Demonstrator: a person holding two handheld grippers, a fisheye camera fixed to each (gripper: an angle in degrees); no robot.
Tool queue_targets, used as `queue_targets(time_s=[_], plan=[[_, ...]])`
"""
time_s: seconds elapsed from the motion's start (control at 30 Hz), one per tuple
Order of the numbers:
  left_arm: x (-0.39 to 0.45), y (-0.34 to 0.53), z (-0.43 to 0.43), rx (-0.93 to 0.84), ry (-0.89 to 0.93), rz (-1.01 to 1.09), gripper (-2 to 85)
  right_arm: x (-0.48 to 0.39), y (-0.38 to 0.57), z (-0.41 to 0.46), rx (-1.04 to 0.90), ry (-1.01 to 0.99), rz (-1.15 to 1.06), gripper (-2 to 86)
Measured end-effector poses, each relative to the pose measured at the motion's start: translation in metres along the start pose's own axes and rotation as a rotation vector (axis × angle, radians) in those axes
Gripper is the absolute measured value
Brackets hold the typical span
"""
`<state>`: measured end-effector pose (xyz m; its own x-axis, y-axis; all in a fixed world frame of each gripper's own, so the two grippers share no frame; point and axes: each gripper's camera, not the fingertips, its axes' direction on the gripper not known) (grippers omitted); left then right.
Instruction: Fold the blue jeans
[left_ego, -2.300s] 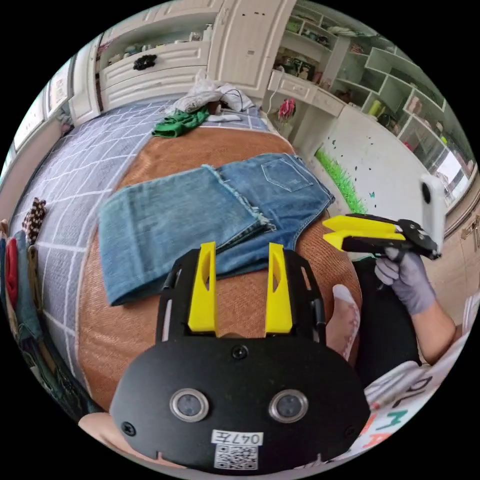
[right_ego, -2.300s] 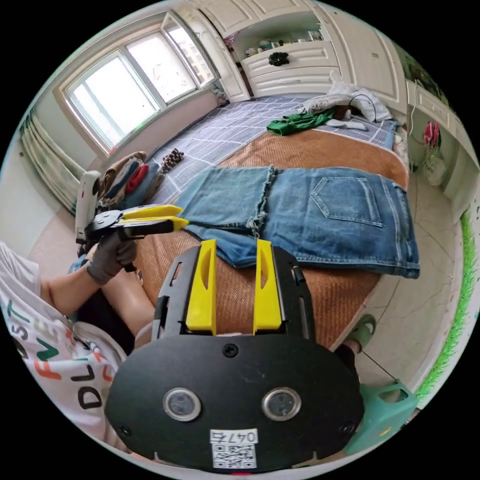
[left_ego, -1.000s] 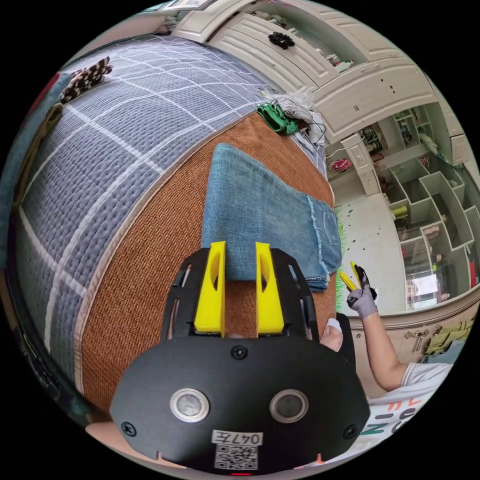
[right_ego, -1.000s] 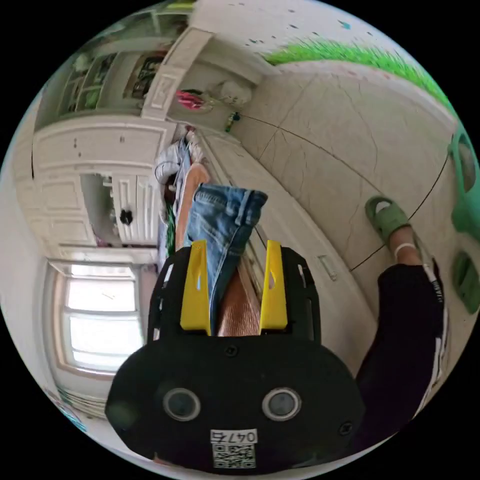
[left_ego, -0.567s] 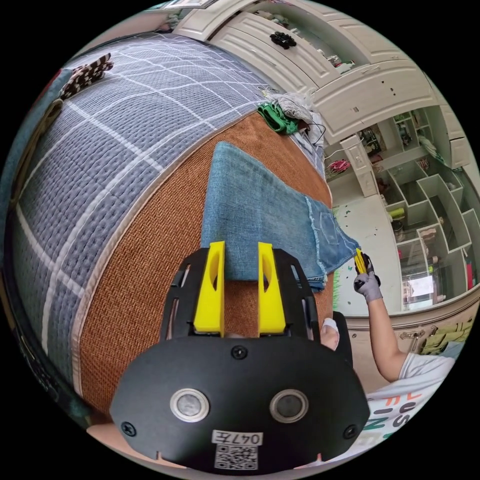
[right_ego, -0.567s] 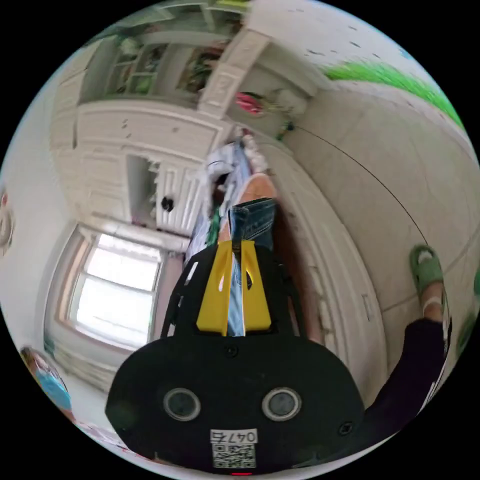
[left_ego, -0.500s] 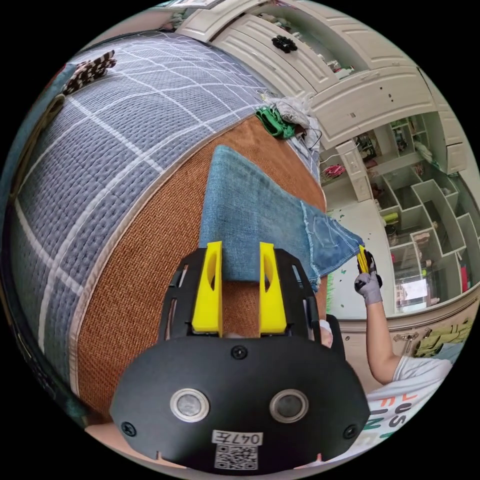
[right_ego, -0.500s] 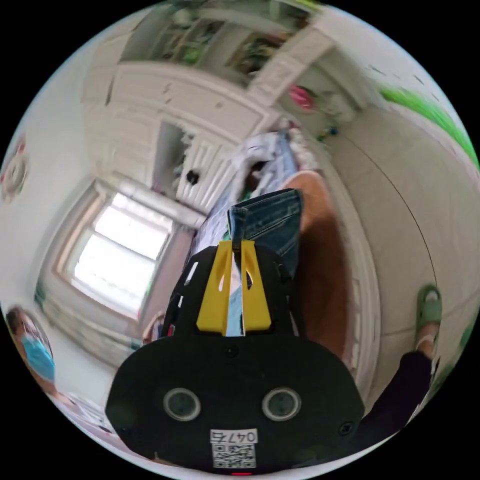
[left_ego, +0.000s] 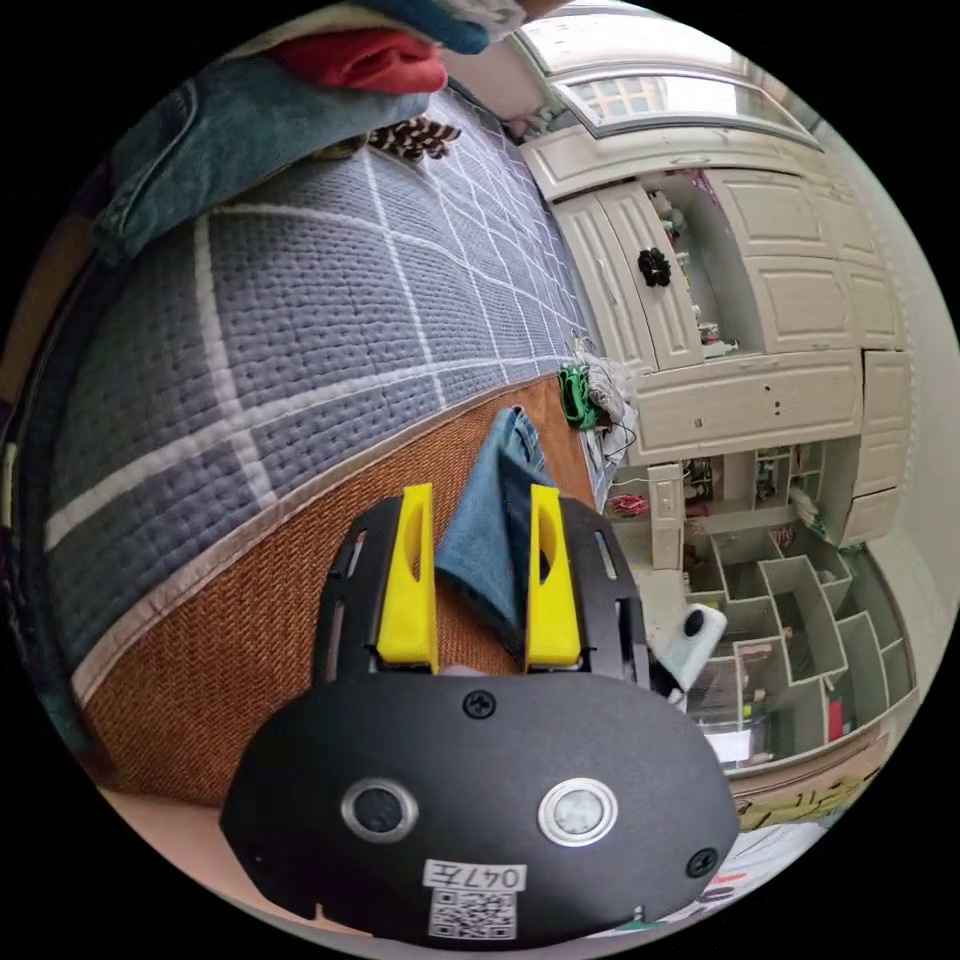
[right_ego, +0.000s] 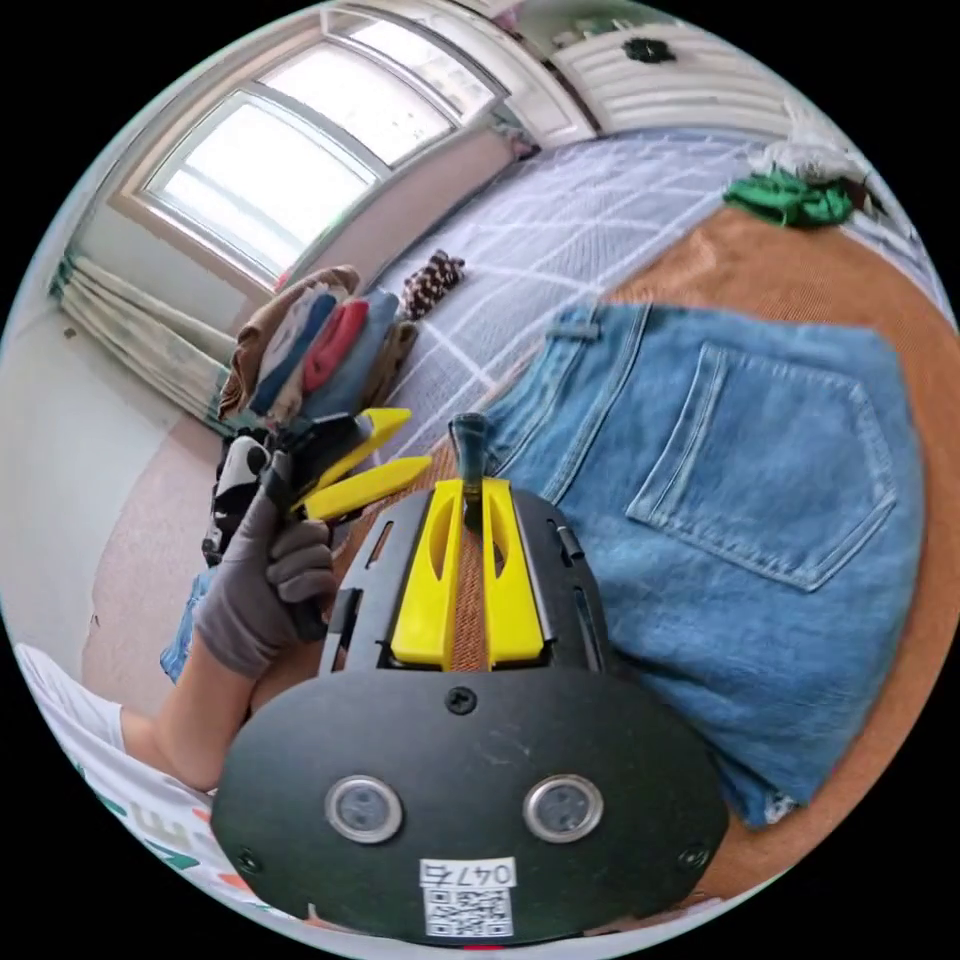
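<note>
Jeans (right_ego: 700, 520), folded over once more. Lay on the brown mat (right_ego: 760, 270) as a short, thick packet, back pocket (right_ego: 770, 460) facing up, waistband edge toward the grey checked quilt (right_ego: 560, 230). Had been stretched longer a couple of seconds before, with the frayed leg ends resting beside the seat. Carried up and across since then by the waist end and dropped over the legs, so no leg fabric visible from the right gripper view.

Pinched at one dark waistband corner (right_ego: 468, 440) by the right gripper (right_ego: 468, 490): jaws drawn almost together on that bit of denim, only a sliver of mat visible between them lower down. Judged not yet let go.

Seen edge-on in the left gripper view (left_ego: 495, 520), as a raised blue ridge running between the spread jaws of the left gripper (left_ego: 470, 500). Nothing squeezed there; jaws clearly apart, also plain from the right gripper view (right_ego: 395, 440), held by a gloved hand (right_ego: 265, 580) just beside the packet's near edge.

Meant, probably, the last big fold done. Likely left: freeing the corner, then pressing and squaring the edges, since the lower corner looked a little ragged.

Further off: pile of folded clothes (right_ego: 310, 350) by the window, and a green garment (right_ego: 790, 200) at the mat's far end, well apart.
</note>
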<state>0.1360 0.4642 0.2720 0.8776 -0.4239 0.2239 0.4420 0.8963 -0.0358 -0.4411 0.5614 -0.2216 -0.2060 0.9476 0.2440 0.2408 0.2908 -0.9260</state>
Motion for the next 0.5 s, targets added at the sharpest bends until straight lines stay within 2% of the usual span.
queue_targets(time_s=[0.1, 0.17, 0.27, 0.3, 0.4, 0.5], plan=[[-0.022, 0.003, 0.012, -0.067, 0.029, -0.007, 16.6, 0.009, 0.015, -0.005, 0.082, -0.089, 0.043, 2.9], [-0.031, 0.004, 0.017, -0.097, 0.033, -0.001, 18.0, 0.007, 0.014, -0.019, 0.099, -0.216, -0.051, 9.2], [-0.045, 0.006, 0.022, -0.134, -0.008, 0.027, 20.1, 0.007, 0.015, -0.049, 0.051, -0.269, -0.124, 13.5], [-0.052, 0.007, 0.024, -0.154, -0.024, 0.037, 20.3, 0.009, 0.018, -0.060, 0.066, -0.254, -0.135, 13.3], [-0.074, 0.014, 0.021, -0.159, -0.059, 0.048, 19.2, 0.045, 0.045, -0.134, 0.220, -0.045, -0.046, 11.6], [-0.099, 0.020, 0.027, -0.224, -0.029, 0.040, 16.9, 0.115, 0.083, -0.193, 0.344, 0.082, 0.227, 11.0]])
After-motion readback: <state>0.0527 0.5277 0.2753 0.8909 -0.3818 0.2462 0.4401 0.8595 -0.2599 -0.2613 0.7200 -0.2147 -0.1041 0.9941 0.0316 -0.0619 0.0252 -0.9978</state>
